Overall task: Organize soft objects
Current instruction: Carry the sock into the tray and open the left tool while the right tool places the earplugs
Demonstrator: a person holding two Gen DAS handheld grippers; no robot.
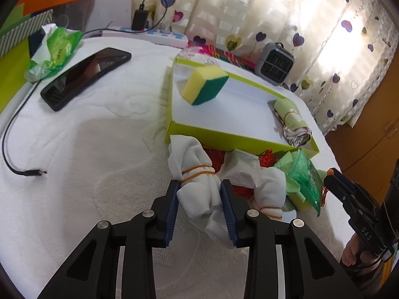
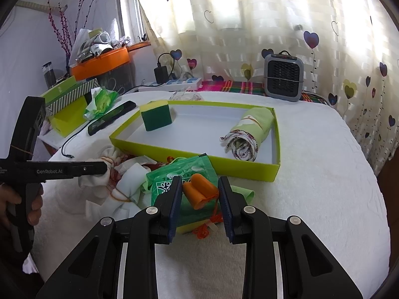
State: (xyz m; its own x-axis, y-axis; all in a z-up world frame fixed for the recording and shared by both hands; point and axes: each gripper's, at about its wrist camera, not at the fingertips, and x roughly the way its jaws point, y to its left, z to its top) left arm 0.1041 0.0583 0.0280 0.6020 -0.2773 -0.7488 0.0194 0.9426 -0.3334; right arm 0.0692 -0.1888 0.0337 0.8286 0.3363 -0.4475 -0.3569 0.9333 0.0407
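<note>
1. Left gripper (image 1: 199, 208): jaws part-open, pads pressed on the white cloth bundle (image 1: 199, 194) between them.
2. Right gripper (image 2: 200, 208): jaws narrow, orange foam piece (image 2: 199, 194) between them, grip unclear.
3. Green tray (image 2: 249, 172) just beyond both jaws holds sponge (image 2: 155, 117).

My left gripper (image 1: 199, 194): tilted steeply downward, blue ribbed pads (image 1: 172, 214) pressed against both sides of a white rolled cloth bundle (image 1: 197, 186). My right gripper (image 2: 199, 196): shallower downward tilt, jaws narrowly parted, straddling an orange soft piece (image 2: 199, 191); contact with the pads cannot be told. My left hand (image 2: 30, 206): fingers wrapped around the handle. My right hand (image 1: 354, 251): fingers curled on the trigger.
</note>
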